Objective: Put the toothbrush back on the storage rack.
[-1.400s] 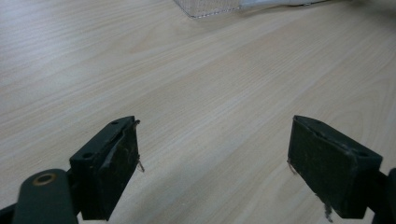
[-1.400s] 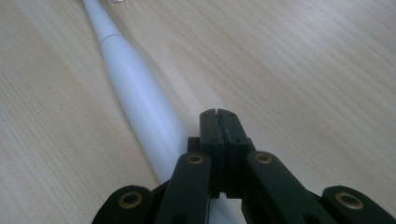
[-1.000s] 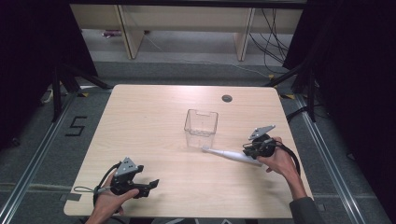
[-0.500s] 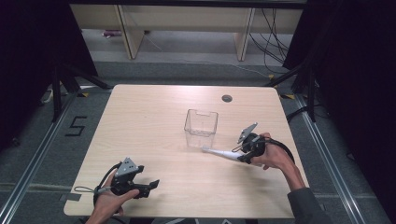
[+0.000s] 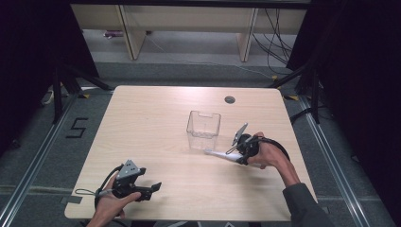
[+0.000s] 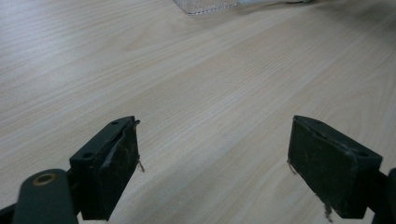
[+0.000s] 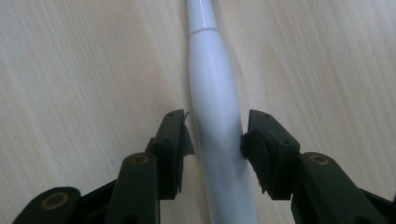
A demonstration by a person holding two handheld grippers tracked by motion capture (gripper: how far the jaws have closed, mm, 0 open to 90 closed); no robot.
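The white handle [image 7: 215,126], a smooth tapering rod with a thin seam ring near its narrow end, lay flat on the worktop [image 5: 156,113] towards the right edge, about halfway between the near and far edges. In the high view its narrow tip pointed left, ending just beside the near right corner of the clear plastic box [image 5: 204,129], which stood upright a little right of the worktop's centre.

The right gripper [image 7: 216,140] straddled the thick part of the handle. Its jaws had just been opening, with the handle between them. In the right gripper view the right pad sat at the handle's edge, while a thin strip of wood showed between the left pad and the handle, so the jaws stood loosely about it rather than clamping it. In the high view the right gripper [image 5: 240,150] was held low by the person's hand, near the right edge.

The left gripper [image 6: 215,154] rested near the near left corner, its jaws spread wide over bare wood with nothing between them.
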